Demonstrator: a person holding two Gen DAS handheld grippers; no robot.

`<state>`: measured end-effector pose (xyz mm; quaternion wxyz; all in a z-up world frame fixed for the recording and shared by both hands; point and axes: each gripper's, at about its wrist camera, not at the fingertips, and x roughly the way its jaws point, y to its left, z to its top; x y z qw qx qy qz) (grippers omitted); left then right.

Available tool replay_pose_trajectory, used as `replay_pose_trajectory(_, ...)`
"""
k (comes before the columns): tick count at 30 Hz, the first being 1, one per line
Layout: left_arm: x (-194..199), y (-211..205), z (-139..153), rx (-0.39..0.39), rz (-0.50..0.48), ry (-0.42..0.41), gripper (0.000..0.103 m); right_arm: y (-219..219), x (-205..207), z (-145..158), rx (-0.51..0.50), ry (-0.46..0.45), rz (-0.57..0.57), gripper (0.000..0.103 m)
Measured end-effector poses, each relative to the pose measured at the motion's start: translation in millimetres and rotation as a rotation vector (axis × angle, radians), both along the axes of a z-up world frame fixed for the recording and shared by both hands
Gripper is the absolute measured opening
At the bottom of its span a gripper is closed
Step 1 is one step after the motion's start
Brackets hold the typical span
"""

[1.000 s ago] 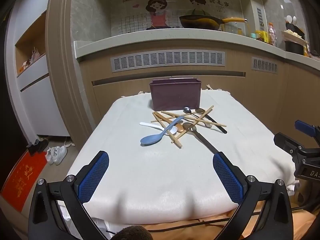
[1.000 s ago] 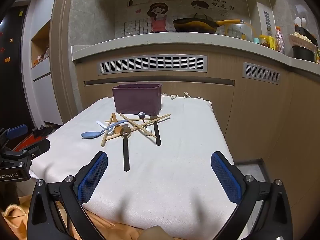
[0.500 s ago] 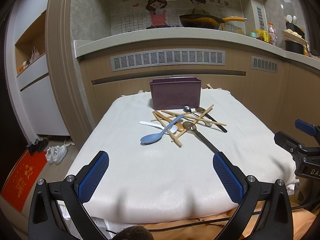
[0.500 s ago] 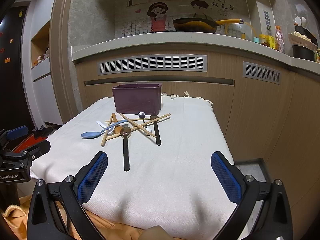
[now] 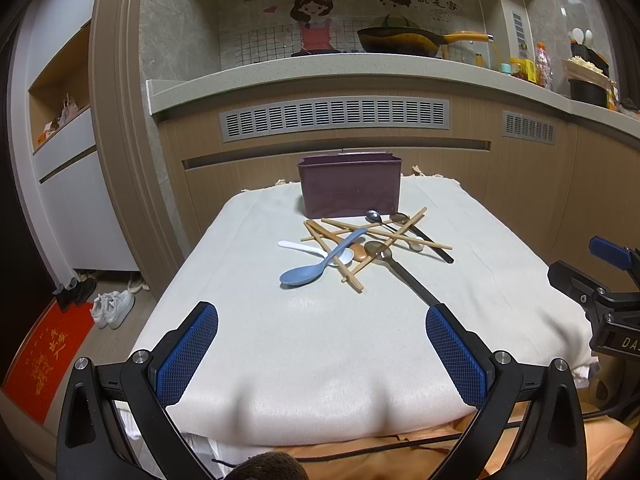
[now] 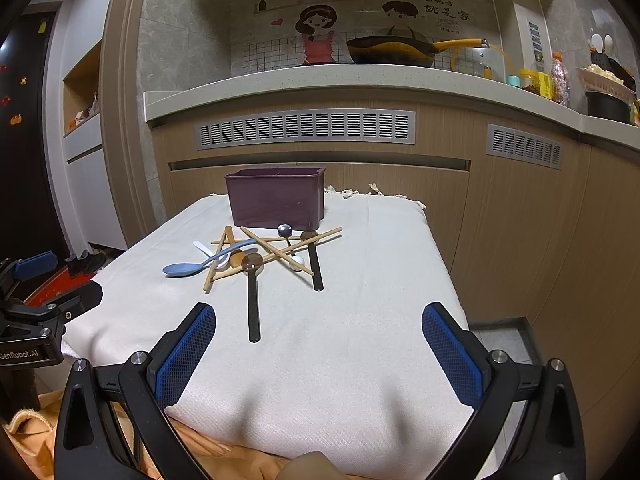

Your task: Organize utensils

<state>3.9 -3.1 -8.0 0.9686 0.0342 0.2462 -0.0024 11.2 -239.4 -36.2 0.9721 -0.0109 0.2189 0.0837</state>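
A heap of utensils lies mid-table on a white cloth (image 5: 320, 340): a blue spoon (image 5: 310, 270), a white spoon (image 5: 304, 249), wooden chopsticks (image 5: 384, 234), a long black-handled spoon (image 5: 404, 276) and a second black-handled spoon (image 5: 424, 238). Behind the heap stands a purple bin (image 5: 350, 190). My left gripper (image 5: 320, 350) is open at the near edge, well short of the heap. In the right wrist view the same blue spoon (image 6: 188, 267), black-handled spoon (image 6: 253, 300) and bin (image 6: 276, 202) appear, with my right gripper (image 6: 318, 348) open and nothing in it.
A wood-fronted kitchen counter (image 5: 360, 76) with a pan (image 5: 400, 40) rises just behind the table. White shoes (image 5: 114, 308) and a red mat (image 5: 36, 352) lie on the floor to the left. The other gripper shows at each view's edge.
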Motion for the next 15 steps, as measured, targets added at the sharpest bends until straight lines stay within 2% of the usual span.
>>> replay_pose_trajectory(15,0.9,-1.2,-4.4,0.001,-0.001,0.004,0.103,2.0,-1.0,0.2,0.002,0.004,0.000,0.103)
